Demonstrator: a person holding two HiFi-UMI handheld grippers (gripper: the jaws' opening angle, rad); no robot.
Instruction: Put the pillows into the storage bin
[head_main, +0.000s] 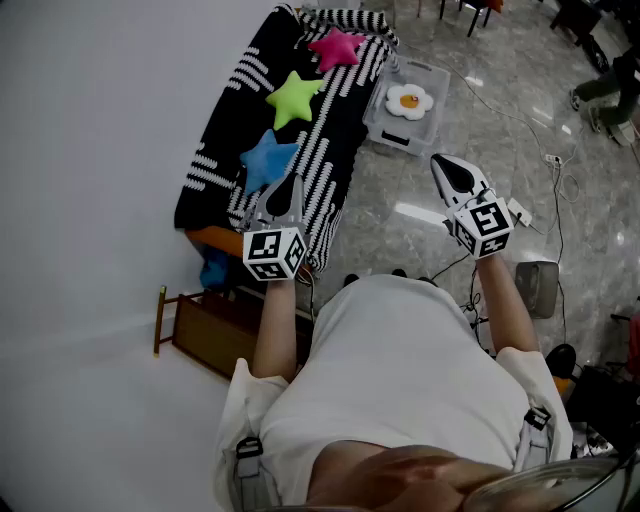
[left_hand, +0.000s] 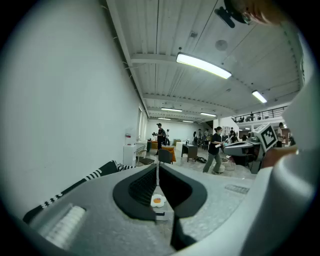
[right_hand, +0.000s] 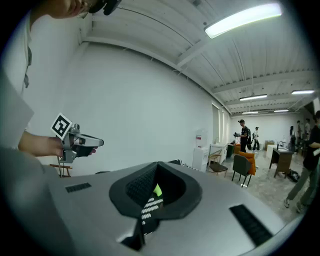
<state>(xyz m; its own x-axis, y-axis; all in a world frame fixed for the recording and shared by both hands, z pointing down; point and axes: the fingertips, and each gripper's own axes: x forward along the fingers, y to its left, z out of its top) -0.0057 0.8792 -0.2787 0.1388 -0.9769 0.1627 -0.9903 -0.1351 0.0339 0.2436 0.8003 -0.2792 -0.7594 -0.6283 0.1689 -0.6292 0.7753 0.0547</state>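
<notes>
Left gripper (head_main: 291, 182) and right gripper (head_main: 441, 161), jaws together, hang before striped blanket (head_main: 335, 135), star pillows (head_main: 293, 98) and bin (head_main: 433, 78).

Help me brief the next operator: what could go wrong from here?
The storage bin already holds an egg pillow; adding the pink star, green star and blue star may overfill it. A power strip lies on the floor beside the person: possible trip.
</notes>
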